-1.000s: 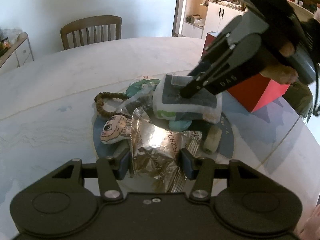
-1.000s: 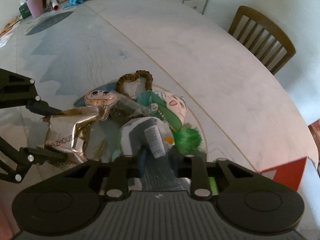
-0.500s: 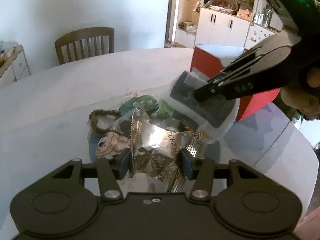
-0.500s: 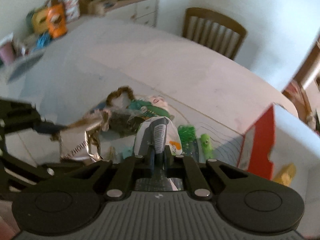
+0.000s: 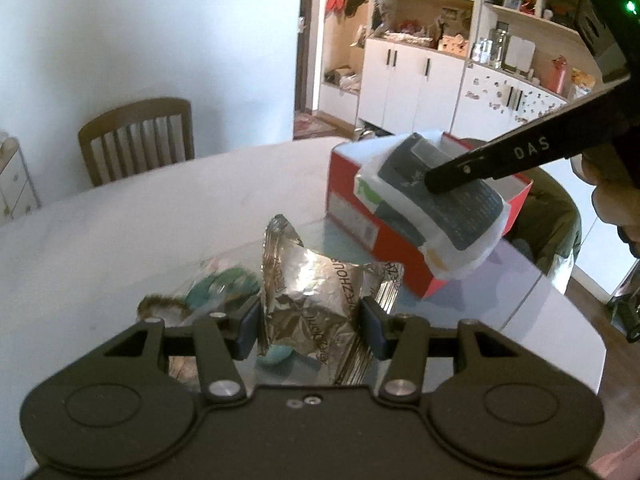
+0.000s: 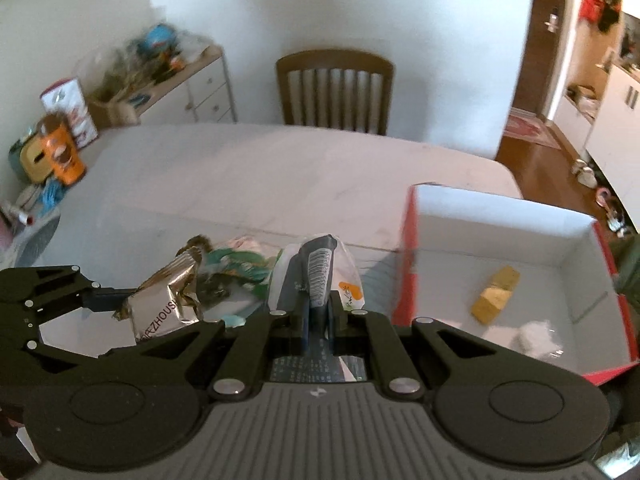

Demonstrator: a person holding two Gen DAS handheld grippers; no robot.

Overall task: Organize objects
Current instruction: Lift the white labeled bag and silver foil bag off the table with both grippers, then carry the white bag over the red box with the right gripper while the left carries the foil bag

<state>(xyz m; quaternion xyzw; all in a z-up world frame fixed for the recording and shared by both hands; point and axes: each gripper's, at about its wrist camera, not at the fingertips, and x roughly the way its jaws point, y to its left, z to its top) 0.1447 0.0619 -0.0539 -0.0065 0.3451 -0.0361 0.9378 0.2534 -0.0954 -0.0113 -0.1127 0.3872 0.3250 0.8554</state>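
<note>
Both held items raised off the pile.

Right gripper [image 6: 316,316], clamped on the grey-and-white packet [image 5: 436,204], has carried it from the pile up and right, to beside the red box [image 6: 408,264]. Left gripper [image 5: 310,322] has lifted the foil bag [image 5: 316,296] clear of the toys [image 6: 236,264], which now lie below it.
</note>
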